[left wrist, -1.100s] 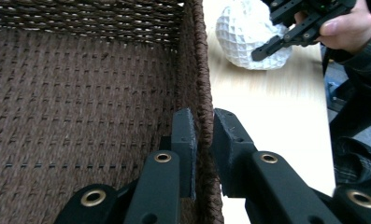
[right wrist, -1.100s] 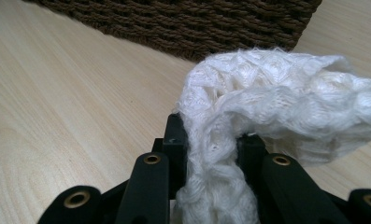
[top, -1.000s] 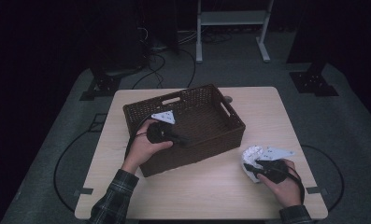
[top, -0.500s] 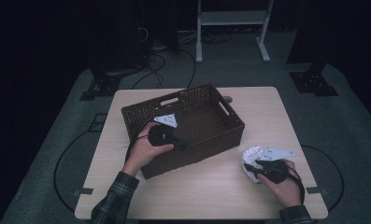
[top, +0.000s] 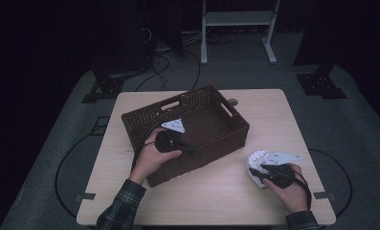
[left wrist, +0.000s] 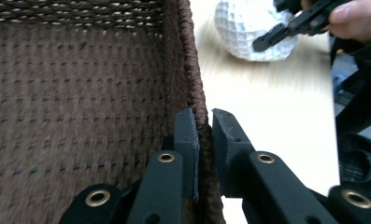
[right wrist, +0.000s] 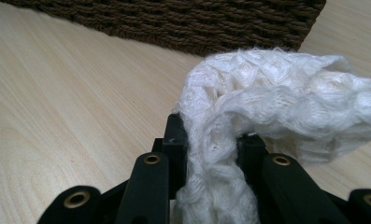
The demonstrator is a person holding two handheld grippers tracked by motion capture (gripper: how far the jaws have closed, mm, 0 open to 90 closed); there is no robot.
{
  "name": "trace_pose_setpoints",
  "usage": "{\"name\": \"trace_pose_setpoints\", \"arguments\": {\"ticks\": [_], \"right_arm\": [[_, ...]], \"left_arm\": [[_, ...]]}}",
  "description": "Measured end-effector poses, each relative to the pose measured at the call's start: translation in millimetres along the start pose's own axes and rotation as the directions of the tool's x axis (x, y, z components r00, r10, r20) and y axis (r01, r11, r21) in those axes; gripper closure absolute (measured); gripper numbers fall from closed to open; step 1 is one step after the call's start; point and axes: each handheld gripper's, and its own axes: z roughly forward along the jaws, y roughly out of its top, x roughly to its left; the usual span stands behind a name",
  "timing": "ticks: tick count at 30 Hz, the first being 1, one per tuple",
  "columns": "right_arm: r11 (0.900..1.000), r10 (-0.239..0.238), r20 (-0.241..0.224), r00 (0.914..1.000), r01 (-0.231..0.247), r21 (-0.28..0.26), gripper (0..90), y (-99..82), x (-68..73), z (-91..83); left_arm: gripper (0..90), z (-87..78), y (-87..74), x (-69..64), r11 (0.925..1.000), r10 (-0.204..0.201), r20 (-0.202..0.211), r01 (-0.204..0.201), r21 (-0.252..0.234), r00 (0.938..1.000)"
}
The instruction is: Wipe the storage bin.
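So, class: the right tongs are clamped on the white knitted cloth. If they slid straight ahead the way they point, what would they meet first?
Most likely the brown basket: it lies across the table beyond the right tongs and cloth, though the gap is hard to judge.

There is 1 tabletop (top: 216, 191), made of pale wood. On it stands 1 brown woven basket (top: 226, 139), which has 2 handle cut-outs in its end walls. On the tabletop also lies 1 white knitted cloth (top: 257, 160). There are 2 tongs: the left tongs (left wrist: 204, 140) and the right tongs (right wrist: 211, 140), each with 2 black jaws. 2 hands hold them, the left hand (top: 151, 158) and the right hand (top: 293, 189). 1 small grey round disc (top: 232, 102) sits on the tabletop behind the basket.
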Motion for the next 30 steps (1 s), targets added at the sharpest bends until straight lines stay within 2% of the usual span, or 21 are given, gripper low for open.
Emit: {"name": "trace_pose_setpoints", "arguments": {"ticks": [6, 9, 15, 20, 27, 30], "right_arm": [[1.0, 0.003, 0.0, 1.0, -0.003, -0.002, 71.2, 1.1, 1.0, 0.2], [0.9999, -0.01, 0.003, 0.9999, 0.01, -0.006, 71.2, 3.0, 1.6, -0.2], [0.9997, -0.019, 0.002, 0.9998, 0.019, -0.013, 71.3, 7.6, 2.1, 0.9], [0.9992, -0.022, -0.008, 0.9997, 0.021, -0.034, 71.2, 12.9, -0.4, 1.3], [0.9972, -0.03, 0.0, 0.9996, 0.03, -0.069, 71.3, 23.8, -1.8, -1.2], [0.9972, -0.03, 0.0, 0.9996, 0.03, -0.069, 71.2, 23.8, -1.9, -0.1]], "left_arm": [[79.2, 0.0, -3.2, 2.5, 0.9997, -0.01, 0.017, 0.01, -0.023, 0.9998], [77.5, 1.3, -4.1, 1.3, 0.9998, 0.0, 0.006, 0.0, -0.018, 1.0], [77.5, 0.8, -6.0, 1.2, 0.9998, 0.001, 0.008, -0.001, -0.021, 1.0], [77.5, 0.4, -6.8, 2.8, 0.9996, -0.014, 0.019, 0.015, -0.026, 0.9997], [75.2, -0.4, -6.9, 2.8, 0.9994, -0.018, 0.009, 0.018, -0.028, 0.9998], [75.9, -0.9, -4.9, 1.9, 0.9998, -0.013, 0.002, 0.013, -0.018, 0.9999]]}}
